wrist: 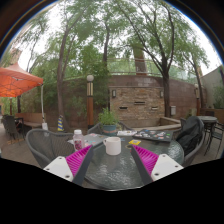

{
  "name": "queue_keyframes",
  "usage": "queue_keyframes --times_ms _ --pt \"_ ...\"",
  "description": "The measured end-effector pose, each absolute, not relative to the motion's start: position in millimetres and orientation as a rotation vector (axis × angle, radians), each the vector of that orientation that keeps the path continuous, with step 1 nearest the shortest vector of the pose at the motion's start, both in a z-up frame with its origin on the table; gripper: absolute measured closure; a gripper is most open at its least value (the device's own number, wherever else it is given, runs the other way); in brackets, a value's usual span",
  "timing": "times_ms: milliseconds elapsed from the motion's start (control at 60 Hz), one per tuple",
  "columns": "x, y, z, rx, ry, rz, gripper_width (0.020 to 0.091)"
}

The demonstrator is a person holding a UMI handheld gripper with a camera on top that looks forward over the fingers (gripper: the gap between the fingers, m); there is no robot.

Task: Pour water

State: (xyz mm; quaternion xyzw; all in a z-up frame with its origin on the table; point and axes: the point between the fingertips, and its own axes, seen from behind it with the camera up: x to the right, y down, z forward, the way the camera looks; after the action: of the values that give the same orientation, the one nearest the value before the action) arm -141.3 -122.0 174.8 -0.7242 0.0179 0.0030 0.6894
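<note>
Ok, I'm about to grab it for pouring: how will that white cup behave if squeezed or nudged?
The cup looks small and plain, so it is probably light; if thin-walled, a hard squeeze might dent it. It stands upright on a smooth, glassy table, so a nudge may slide it rather than tip it. The jaws stand open, with the cup just ahead between them.
</note>
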Motion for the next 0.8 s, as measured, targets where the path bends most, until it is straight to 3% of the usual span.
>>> queue_keyframes --times_ms 383,800 --pt "-188.2 -99.8 150.2 -1.656 -0.064 0.021 0.0266" --pt "-316.1 73.5 102.7 -1.661 -0.072 -0.034 0.0273"
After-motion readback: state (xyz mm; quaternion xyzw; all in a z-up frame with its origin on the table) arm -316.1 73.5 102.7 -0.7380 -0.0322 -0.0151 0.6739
